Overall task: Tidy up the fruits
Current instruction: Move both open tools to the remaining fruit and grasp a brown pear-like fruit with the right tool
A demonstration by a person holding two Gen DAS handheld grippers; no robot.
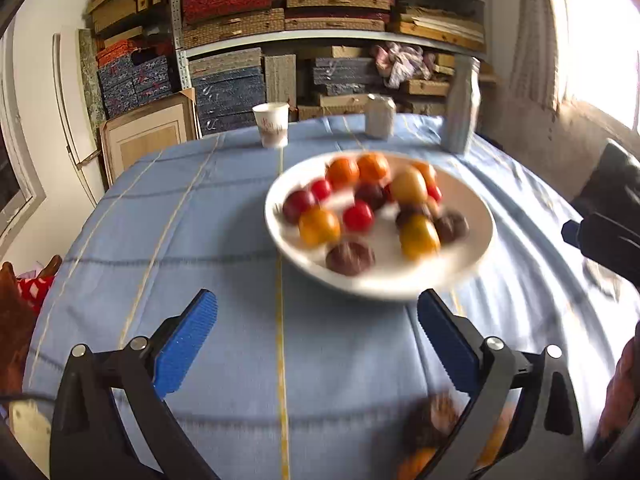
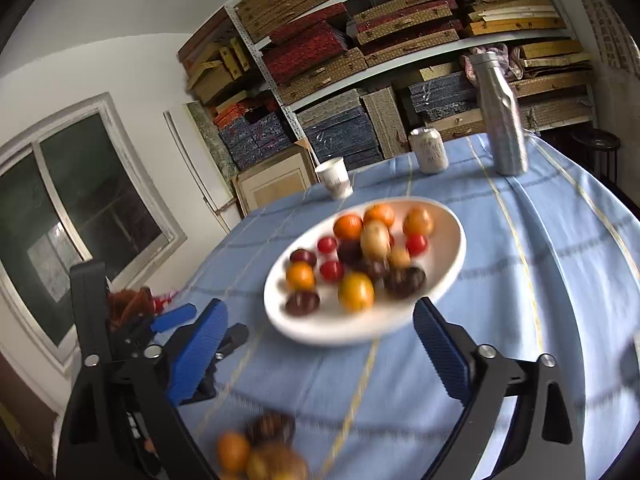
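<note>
Left gripper (image 1: 316,344): I'm holding its jaws wide, nothing between.
Right gripper (image 2: 320,352): I'm keeping it spread, empty.
Loose fruits (image 2: 260,448): lying nearest, on the tablecloth (image 2: 520,320).
White plate (image 2: 448,280): sitting beyond, carrying small round fruit; I'm judging them light, smooth, bruisable, so pinching gently across the middle.

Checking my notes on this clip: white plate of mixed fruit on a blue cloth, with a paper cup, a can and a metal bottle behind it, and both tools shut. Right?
Not quite: both wrist views show the left tool and right tool open, nothing between their pads. The rest holds.
</note>
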